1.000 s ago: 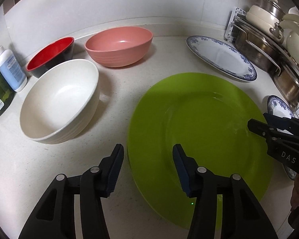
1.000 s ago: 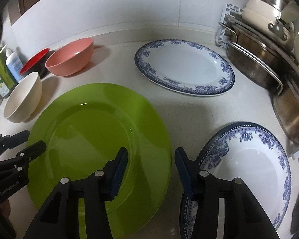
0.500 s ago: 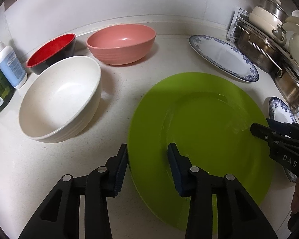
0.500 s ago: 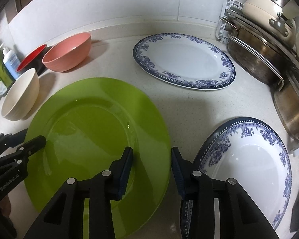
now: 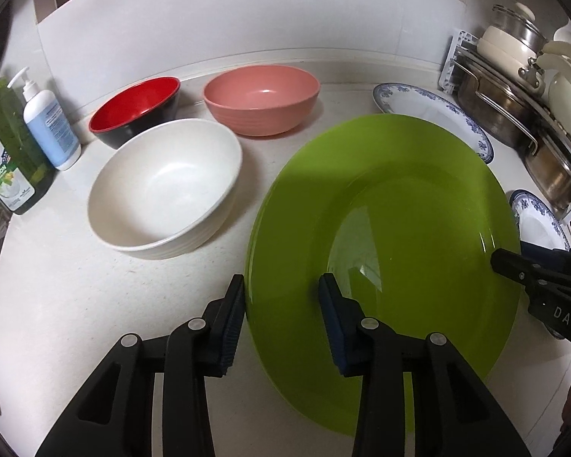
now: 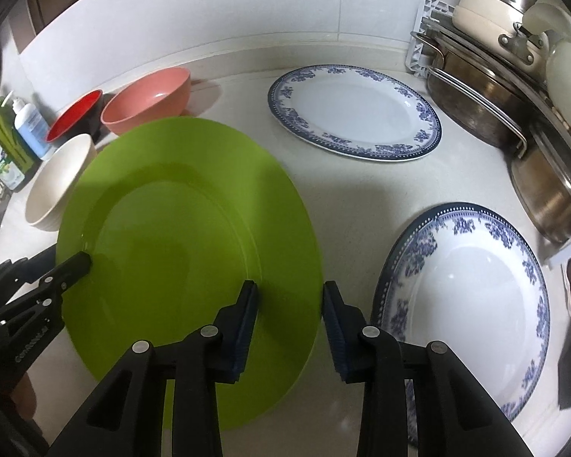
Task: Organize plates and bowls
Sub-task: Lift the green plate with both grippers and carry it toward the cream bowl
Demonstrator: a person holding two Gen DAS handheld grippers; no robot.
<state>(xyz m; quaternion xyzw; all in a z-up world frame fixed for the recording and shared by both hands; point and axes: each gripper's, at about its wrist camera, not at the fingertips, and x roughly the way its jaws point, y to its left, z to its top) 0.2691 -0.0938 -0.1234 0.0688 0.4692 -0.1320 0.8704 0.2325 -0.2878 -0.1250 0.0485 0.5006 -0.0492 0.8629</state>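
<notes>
The green plate (image 5: 399,209) is appearing rigid, glossy and probably light plastic, so it is likely slippery; the thin rim is offering the only practical hold. The left hand-held gripper (image 5: 281,320) is straddling the plate's left rim, one finger outside and one over the plate face, jaws partly open and not visibly clamping. The right hand-held gripper (image 6: 289,321) is straddling the opposite rim likewise, also gripping nothing visibly. The plate is sitting at the tabletop (image 5: 95,304) between both grippers, beside the white bowl (image 5: 163,186) and near the blue-patterned plate (image 6: 464,293); whether it is lifting is unclear.
</notes>
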